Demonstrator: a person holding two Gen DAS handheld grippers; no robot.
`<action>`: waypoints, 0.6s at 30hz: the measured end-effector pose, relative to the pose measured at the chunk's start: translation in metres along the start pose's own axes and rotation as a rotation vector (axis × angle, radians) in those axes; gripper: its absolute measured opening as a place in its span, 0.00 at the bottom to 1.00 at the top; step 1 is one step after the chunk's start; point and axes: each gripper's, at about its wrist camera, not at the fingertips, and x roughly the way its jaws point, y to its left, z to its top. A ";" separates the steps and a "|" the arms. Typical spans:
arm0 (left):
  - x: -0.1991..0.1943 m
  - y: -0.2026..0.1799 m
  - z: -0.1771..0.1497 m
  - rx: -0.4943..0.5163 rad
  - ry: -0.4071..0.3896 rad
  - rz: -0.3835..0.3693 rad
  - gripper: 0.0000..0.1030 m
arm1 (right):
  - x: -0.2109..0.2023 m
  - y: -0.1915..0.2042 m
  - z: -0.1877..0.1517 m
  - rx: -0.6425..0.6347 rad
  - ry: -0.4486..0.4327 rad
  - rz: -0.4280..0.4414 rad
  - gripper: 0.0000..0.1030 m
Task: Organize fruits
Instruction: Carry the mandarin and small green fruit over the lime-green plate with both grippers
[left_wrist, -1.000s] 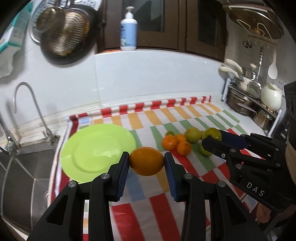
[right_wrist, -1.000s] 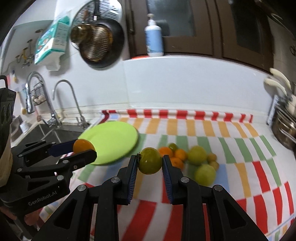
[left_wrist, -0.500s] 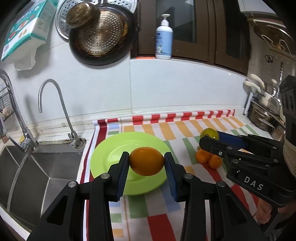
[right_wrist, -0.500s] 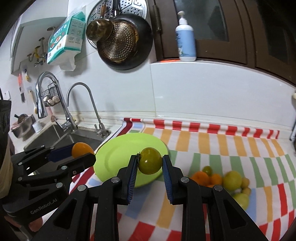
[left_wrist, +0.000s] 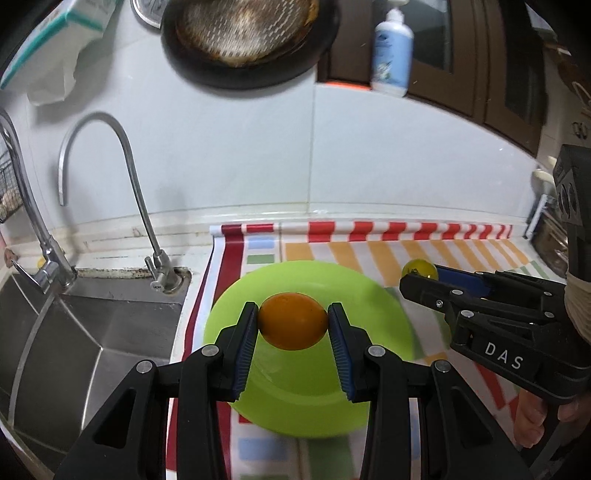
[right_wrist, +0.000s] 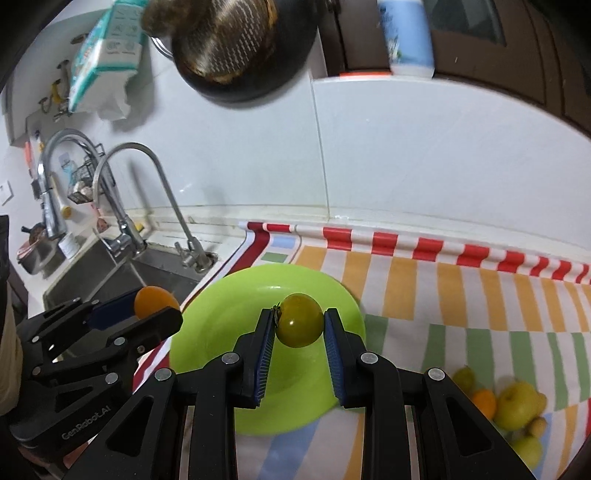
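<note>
My left gripper (left_wrist: 292, 325) is shut on an orange (left_wrist: 292, 320) and hangs over the lime green plate (left_wrist: 373, 295). My right gripper (right_wrist: 299, 326) is shut on a yellow-green tomato (right_wrist: 300, 319), also above the plate (right_wrist: 221, 321). In the right wrist view the left gripper (right_wrist: 157, 310) with the orange (right_wrist: 153, 299) sits at the plate's left edge. In the left wrist view the right gripper (left_wrist: 421, 275) with the tomato (left_wrist: 419, 267) sits at the plate's right edge. A pile of several remaining fruits (right_wrist: 513, 406) lies on the striped cloth at lower right.
A steel sink (left_wrist: 85, 325) with two taps (left_wrist: 110, 177) lies left of the plate. A striped cloth (right_wrist: 461, 295) covers the counter. A dark strainer pan (left_wrist: 251, 40) and a soap bottle (left_wrist: 391, 51) hang or stand above the white wall.
Both grippers have carried their fruit leftward from the fruit pile to above the green plate. The plate now sits right under both, and the sink has come closer.
</note>
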 end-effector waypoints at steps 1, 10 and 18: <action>0.006 0.003 0.001 0.000 0.008 0.004 0.37 | 0.009 0.000 0.001 0.006 0.016 0.002 0.28; 0.057 0.023 0.007 -0.014 0.072 -0.009 0.37 | 0.068 -0.003 0.003 0.030 0.095 0.002 0.28; 0.078 0.025 0.009 -0.017 0.089 -0.008 0.40 | 0.090 -0.007 0.005 0.035 0.129 -0.001 0.28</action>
